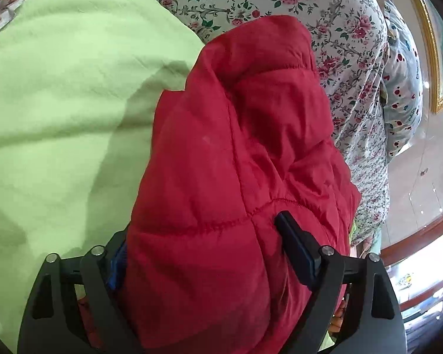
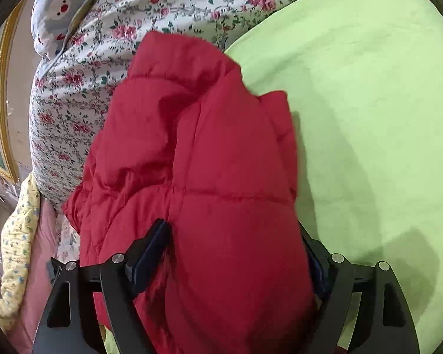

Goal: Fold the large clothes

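A red quilted puffer jacket point(image 1: 239, 153) lies bunched on a light green sheet point(image 1: 62, 103). My left gripper point(image 1: 203, 250) is shut on a thick fold of the jacket; one black finger point(image 1: 295, 244) shows on the right, the other is mostly hidden by the fabric. In the right wrist view the same jacket point(image 2: 198, 153) fills the middle. My right gripper point(image 2: 236, 253) is shut on another thick fold, with its left finger point(image 2: 150, 250) pressed into the padding and its right finger hidden behind the jacket. The green sheet point(image 2: 369, 103) lies to the right.
A floral quilt point(image 1: 325, 23) is heaped beyond the jacket and also shows in the right wrist view point(image 2: 82, 82). A grey patterned pillow point(image 1: 401, 88) lies by it. A gold picture frame point(image 1: 428, 59) hangs on the wall. A yellow floral cloth point(image 2: 17, 236) hangs at the bed edge.
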The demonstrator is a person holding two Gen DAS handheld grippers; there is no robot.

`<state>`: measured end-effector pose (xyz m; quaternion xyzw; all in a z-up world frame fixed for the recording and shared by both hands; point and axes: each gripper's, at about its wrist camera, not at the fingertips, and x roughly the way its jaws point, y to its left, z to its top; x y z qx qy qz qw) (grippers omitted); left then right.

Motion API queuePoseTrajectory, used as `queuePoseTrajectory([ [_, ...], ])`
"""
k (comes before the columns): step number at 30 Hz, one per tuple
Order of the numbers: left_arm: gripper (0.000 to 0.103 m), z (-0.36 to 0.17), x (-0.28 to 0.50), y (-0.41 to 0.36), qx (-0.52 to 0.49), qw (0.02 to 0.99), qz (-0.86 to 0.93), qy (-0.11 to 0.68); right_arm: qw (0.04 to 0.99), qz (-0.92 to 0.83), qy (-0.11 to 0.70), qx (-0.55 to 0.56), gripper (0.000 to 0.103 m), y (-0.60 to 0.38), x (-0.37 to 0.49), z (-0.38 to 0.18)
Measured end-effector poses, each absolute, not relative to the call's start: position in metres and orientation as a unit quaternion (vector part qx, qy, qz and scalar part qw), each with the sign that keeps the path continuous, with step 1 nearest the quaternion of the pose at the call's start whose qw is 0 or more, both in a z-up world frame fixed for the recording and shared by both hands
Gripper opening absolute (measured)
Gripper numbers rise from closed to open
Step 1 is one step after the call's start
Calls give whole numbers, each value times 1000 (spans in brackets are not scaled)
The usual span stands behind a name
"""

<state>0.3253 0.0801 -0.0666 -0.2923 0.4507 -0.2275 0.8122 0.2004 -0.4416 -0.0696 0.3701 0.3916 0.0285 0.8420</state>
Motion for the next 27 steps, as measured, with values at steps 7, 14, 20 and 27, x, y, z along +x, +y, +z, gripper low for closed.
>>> queuePoseTrajectory([
  [7, 58, -60, 322, 78, -284, 812, -243, 448, 841, 30, 408, 353, 67, -431, 205, -64],
  [14, 41, -32, 298, 82, -267, 823, -254, 432, 849, 34, 411, 331, 36, -418, 191, -35],
  [20, 37, -2, 246, 97, -238, 838, -260, 417, 850, 62, 407, 328, 33, -401, 152, -15],
  [27, 37, 15, 176, 119, -222, 836, -277, 418, 842, 92, 416, 330, 33, -380, 78, -12],
])
